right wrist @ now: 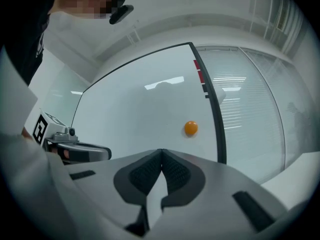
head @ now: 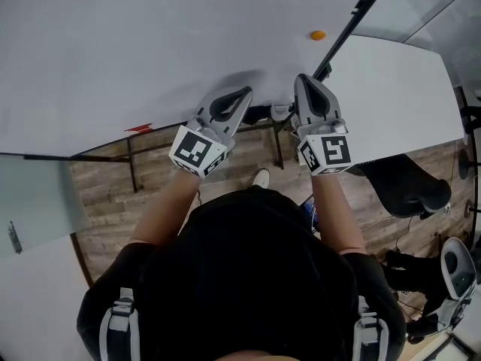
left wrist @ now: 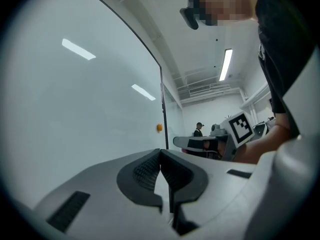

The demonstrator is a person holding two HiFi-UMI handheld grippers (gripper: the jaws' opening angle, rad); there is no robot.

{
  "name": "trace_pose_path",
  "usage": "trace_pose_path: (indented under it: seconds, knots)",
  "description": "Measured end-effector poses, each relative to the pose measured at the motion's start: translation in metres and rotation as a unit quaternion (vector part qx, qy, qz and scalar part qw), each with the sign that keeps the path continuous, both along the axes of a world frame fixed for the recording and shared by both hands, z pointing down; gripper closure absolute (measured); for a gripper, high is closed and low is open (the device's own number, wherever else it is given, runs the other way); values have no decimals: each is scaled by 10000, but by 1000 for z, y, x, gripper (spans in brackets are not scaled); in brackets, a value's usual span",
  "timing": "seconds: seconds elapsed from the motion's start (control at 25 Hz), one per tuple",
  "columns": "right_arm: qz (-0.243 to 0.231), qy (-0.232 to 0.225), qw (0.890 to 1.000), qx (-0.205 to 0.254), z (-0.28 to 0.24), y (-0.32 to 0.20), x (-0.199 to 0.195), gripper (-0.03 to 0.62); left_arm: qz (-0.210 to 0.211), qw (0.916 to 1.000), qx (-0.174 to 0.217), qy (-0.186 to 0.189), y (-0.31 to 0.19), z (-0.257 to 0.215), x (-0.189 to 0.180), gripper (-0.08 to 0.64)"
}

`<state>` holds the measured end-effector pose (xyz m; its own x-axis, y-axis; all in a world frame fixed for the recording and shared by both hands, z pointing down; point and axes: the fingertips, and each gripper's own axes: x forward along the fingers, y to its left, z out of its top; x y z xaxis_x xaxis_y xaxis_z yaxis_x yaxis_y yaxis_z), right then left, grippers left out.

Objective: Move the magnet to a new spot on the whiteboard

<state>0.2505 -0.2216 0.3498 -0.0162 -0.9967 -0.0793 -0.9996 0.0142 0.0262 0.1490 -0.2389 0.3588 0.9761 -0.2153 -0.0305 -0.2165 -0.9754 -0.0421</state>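
Clenched shut, tips meeting on nothing: jaws of left gripper [left wrist: 160,152] and right gripper [right wrist: 161,151] alike, held level, side by side before the whiteboard [head: 150,51]. Orange magnet [right wrist: 190,128] stuck near the board's right edge, well apart from both grippers.

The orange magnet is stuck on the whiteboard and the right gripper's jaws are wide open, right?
Not quite. The right gripper view shows the right gripper with jaws closed together, nothing between them. The orange magnet is indeed stuck on the whiteboard.
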Motion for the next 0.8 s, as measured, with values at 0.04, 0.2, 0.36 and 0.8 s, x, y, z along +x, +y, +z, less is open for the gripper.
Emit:
trace_pose_path:
  seconds: [0.04,0.2,0.36,0.8]
  knots:
    - [80,8,9999,62,-3,-1,6,601,23,10000,15,34,0,-2,4,555]
    - [304,53,9989,361,-16,-5,28,601,48,9999,103,66,-6,-6,20,555]
    - [393,122,9977,543,-23,-11,41,601,-24,9999,75,80,-14,-5,30,555]
    - [400,318,9936,1011,-42,-24,58,551,-55,10000,55,45,-22,0,49,555]
